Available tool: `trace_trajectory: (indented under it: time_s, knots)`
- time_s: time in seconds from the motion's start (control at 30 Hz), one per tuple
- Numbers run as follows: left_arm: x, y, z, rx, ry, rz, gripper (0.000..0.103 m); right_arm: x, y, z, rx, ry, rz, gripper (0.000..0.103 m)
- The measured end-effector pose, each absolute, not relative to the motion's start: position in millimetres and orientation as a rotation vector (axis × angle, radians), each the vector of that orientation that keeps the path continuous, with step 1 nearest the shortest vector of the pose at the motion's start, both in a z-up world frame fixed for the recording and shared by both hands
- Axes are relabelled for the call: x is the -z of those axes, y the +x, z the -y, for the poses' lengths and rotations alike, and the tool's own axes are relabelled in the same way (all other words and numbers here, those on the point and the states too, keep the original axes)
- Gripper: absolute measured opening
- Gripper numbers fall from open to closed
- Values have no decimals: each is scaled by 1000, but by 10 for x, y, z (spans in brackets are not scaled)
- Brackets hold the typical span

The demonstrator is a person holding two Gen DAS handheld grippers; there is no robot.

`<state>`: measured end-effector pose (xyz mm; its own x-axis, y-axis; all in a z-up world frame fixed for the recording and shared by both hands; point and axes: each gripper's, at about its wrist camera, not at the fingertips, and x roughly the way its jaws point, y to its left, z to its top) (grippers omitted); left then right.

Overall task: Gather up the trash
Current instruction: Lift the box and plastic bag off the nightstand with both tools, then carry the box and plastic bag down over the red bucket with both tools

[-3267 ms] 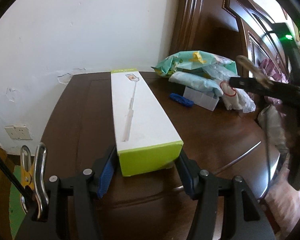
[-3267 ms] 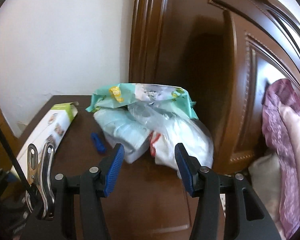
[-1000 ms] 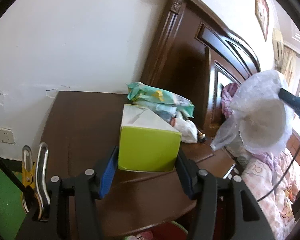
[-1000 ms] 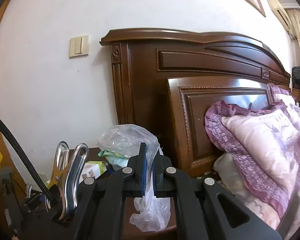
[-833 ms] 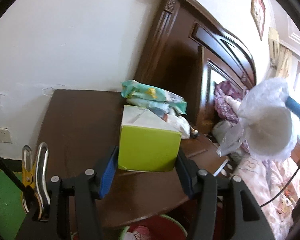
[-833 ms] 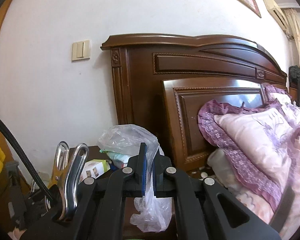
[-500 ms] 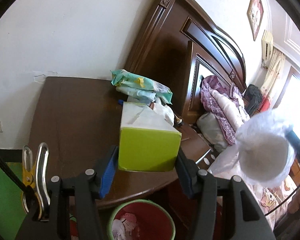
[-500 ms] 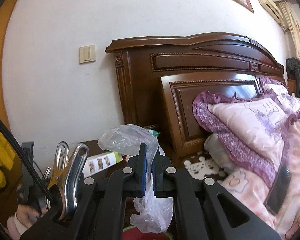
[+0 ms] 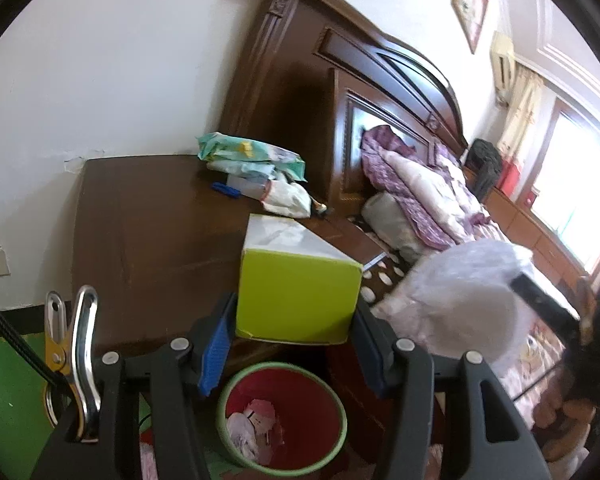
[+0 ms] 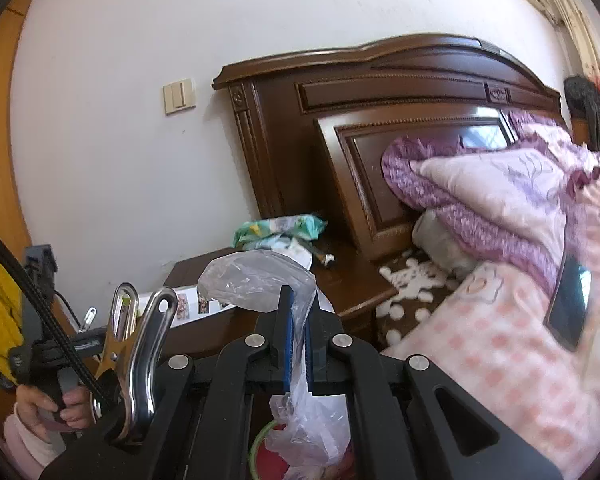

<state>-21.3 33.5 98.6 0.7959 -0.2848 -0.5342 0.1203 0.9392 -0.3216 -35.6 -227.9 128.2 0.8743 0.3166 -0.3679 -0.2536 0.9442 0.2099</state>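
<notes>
My left gripper (image 9: 294,338) is shut on a long white box with a lime-green end (image 9: 296,296), held level above a red bin with a green rim (image 9: 282,420) that holds crumpled paper. My right gripper (image 10: 297,342) is shut on a crumpled clear plastic bag (image 10: 260,280), which hangs below the jaws over the bin's rim (image 10: 260,446). In the left wrist view the same bag (image 9: 456,308) is a blurred white mass at the right. In the right wrist view the box (image 10: 184,306) shows at the left.
A dark wooden nightstand (image 9: 140,232) carries a green wipes pack (image 9: 252,154), more bags and a blue item (image 9: 226,190). A carved headboard (image 10: 380,92) and a bed with purple and pink bedding (image 10: 500,240) lie to the right. A hand (image 10: 52,404) grips the left tool's handle.
Both grippers have drawn back from the nightstand and sunk toward the floor. The red bin has come fully into the left wrist view under the box. The bag has swung lower.
</notes>
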Motion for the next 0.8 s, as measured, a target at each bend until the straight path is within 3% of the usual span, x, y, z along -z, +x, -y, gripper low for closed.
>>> trace_trajectory:
  time_s: [0.8]
  knots:
    - [-1118,-1082,-21,303,-132,-634,57,-576,-754,2328,-314,295,-486,5]
